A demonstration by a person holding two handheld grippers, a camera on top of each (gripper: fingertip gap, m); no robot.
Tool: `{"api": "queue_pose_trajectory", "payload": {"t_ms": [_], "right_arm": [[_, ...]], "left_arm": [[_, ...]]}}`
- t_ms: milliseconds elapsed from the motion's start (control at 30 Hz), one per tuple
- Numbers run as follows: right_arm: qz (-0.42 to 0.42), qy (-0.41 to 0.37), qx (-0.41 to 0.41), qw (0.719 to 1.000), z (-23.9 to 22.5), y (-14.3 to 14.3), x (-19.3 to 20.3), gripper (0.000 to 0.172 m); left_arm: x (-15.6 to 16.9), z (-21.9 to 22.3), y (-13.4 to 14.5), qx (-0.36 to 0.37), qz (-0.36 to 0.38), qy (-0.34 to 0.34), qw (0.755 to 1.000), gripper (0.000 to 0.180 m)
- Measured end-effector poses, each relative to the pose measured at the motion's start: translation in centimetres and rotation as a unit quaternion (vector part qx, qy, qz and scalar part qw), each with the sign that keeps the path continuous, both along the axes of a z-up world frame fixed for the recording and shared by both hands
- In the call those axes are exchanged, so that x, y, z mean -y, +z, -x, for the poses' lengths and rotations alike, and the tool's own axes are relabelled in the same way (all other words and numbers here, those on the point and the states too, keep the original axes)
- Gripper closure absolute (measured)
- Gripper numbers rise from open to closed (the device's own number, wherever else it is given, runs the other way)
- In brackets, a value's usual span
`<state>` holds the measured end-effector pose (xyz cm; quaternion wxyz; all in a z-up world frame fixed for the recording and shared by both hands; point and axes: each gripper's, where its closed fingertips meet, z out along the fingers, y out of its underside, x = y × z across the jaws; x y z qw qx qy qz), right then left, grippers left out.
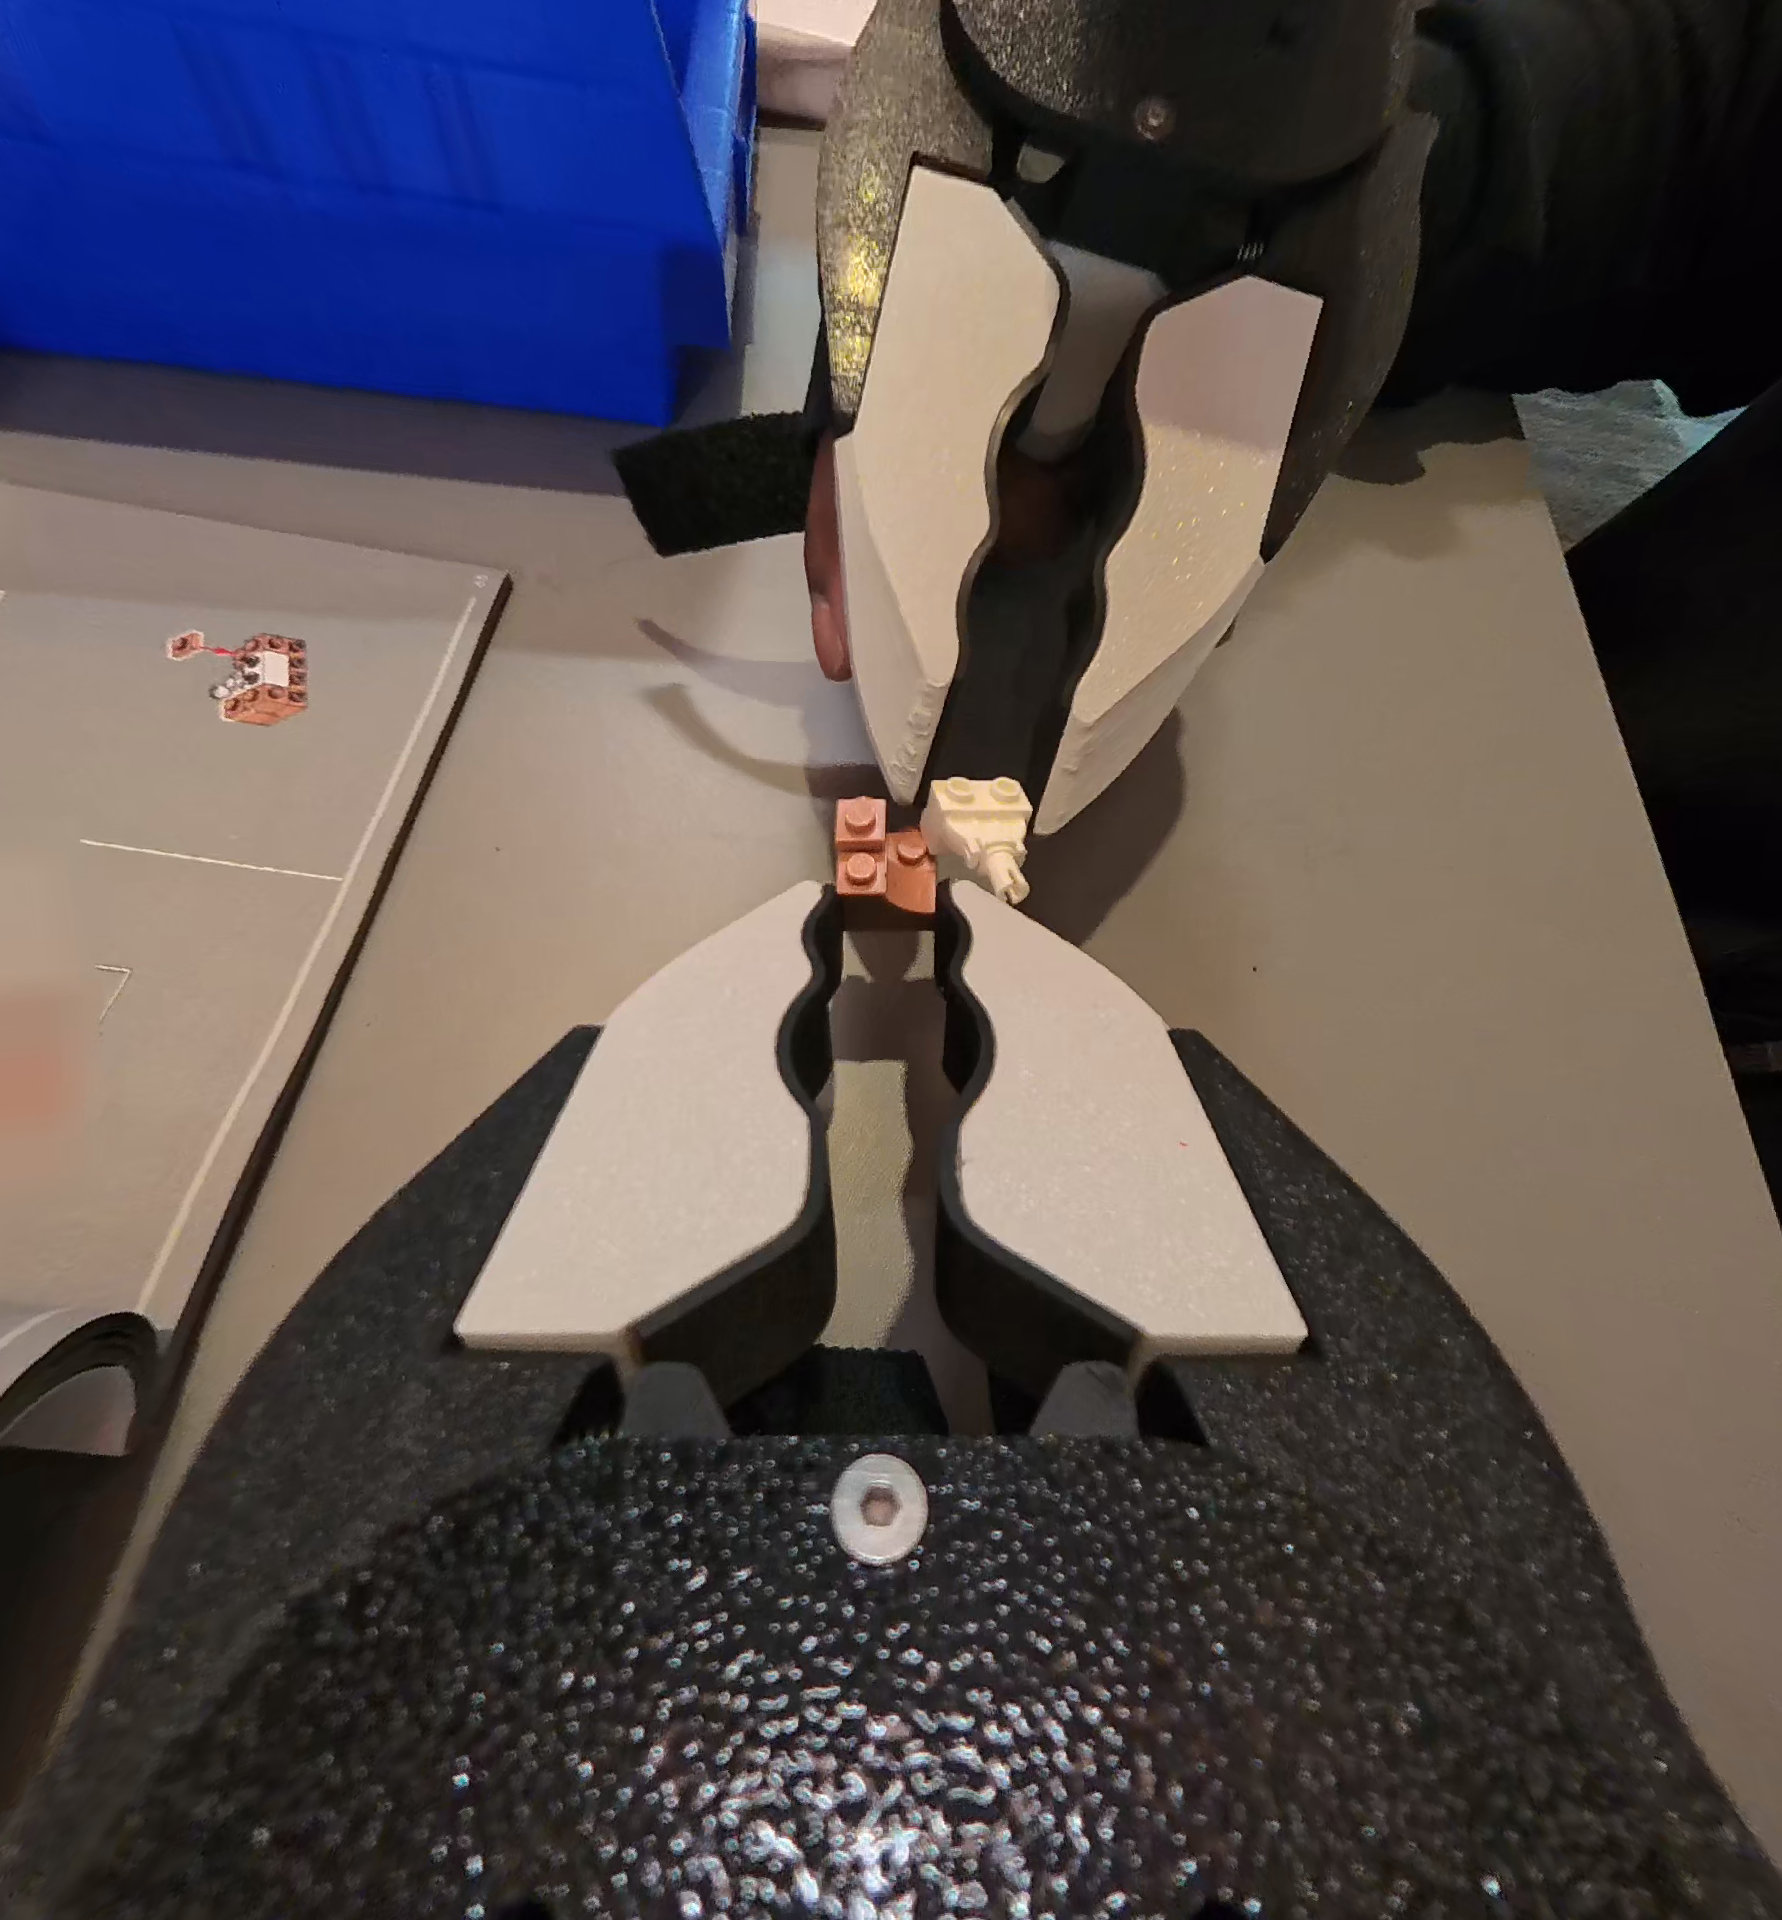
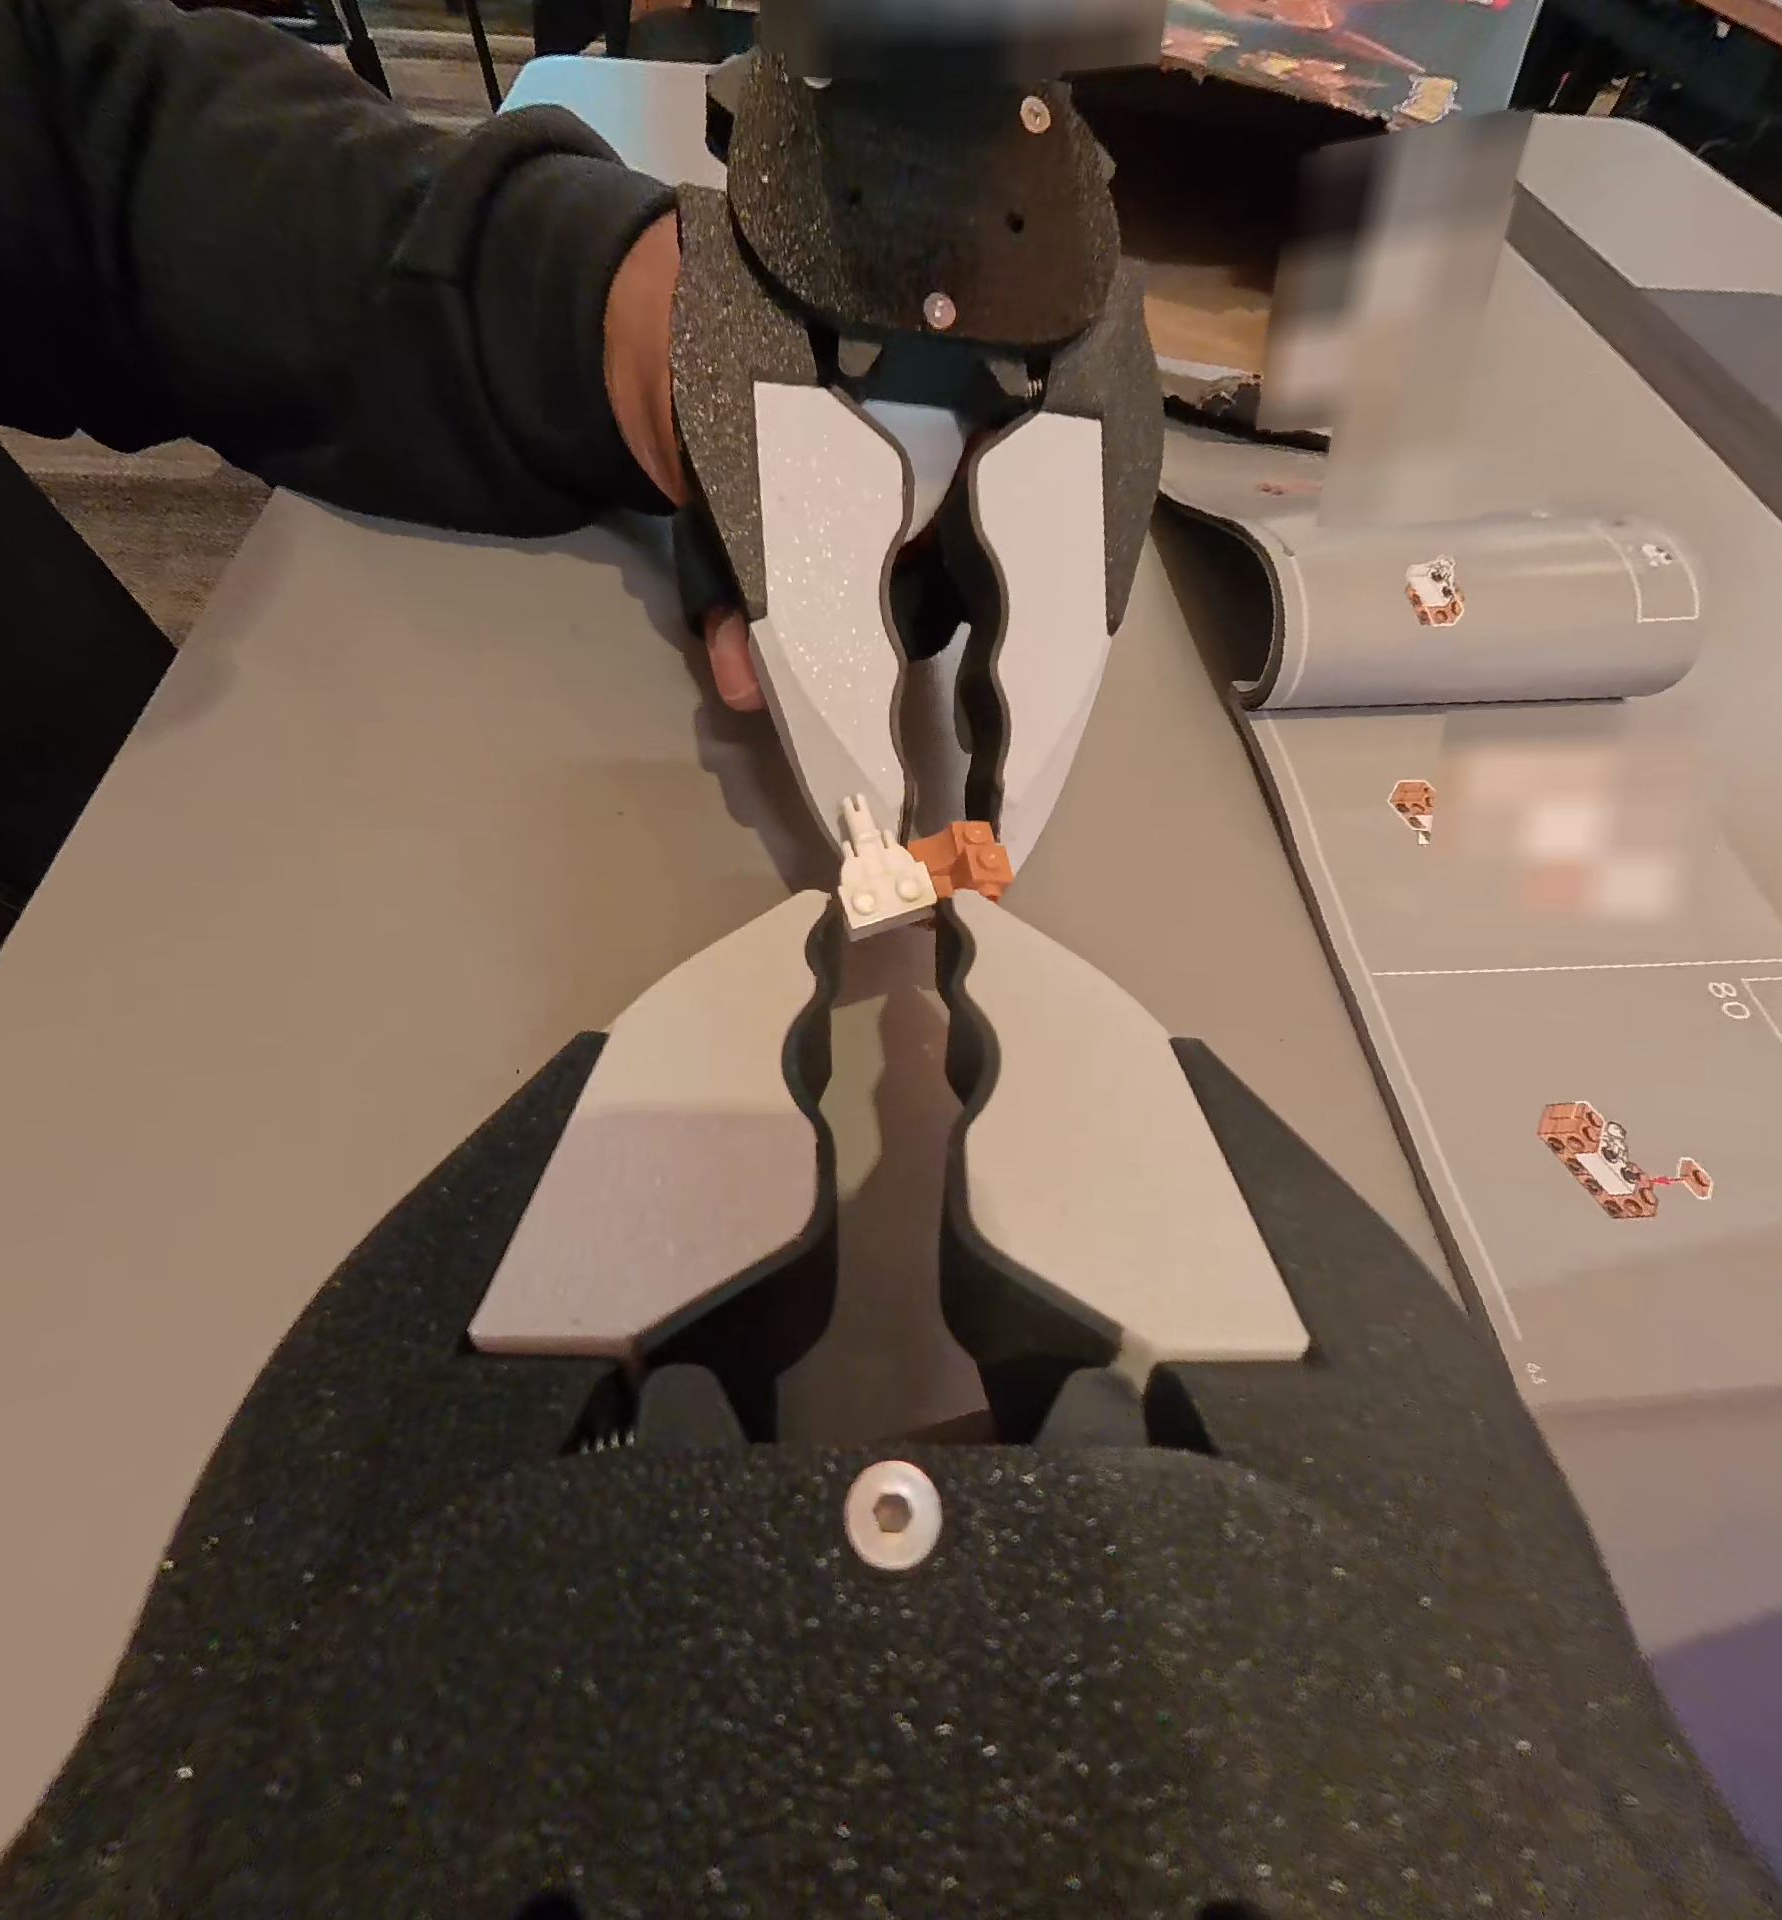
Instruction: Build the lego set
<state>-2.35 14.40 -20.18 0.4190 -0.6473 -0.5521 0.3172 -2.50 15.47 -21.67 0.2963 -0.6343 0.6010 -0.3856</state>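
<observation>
blue bin: cropped | booklet: partly blurred | brown brick underside: apparently hidden

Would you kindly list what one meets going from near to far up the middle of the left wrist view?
Left gripper → brown brick piece held in its jaws → cream brick piece → right gripper gripping it → dark sleeve.

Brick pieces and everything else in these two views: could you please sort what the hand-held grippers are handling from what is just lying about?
In hand:
- brown brick assembly, clamped in left hand-held gripper
- white pin brick, clamped in right hand-held gripper

Lying about:
- open instruction booklet
- blue bin
- grey table
</observation>
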Motion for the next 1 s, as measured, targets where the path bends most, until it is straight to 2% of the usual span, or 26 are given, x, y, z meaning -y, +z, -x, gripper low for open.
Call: {"api": "queue_pose_trajectory", "payload": {"t_ms": [1000], "right_arm": [[-0.04,-0.012,0.05,0.998,-0.3,-1.6,-0.1,0.151]], "left_arm": [[0.4,-0.2,-1.1,-0.023,-0.051,-0.02,0.998,0.164]]}}
